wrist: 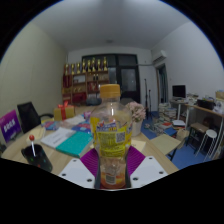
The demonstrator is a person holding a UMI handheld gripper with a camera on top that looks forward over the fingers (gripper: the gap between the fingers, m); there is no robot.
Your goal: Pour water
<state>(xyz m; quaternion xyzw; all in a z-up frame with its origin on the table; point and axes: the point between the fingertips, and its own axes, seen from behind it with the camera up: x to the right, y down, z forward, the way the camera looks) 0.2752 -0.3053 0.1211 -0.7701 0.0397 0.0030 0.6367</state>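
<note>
one bottle (112, 150) sits clamped between the jaws of the gripper (112, 170), raised over the cluttered tabletop (70, 145). tipped too quickly, it could slip from the pads and spill water on the papers (58, 137).

The room was evenly, rather dimly lit, with dark far windows (118, 68). Strong fisheye bending curved the walls; the near bottle (112, 145) looked soft.
</note>
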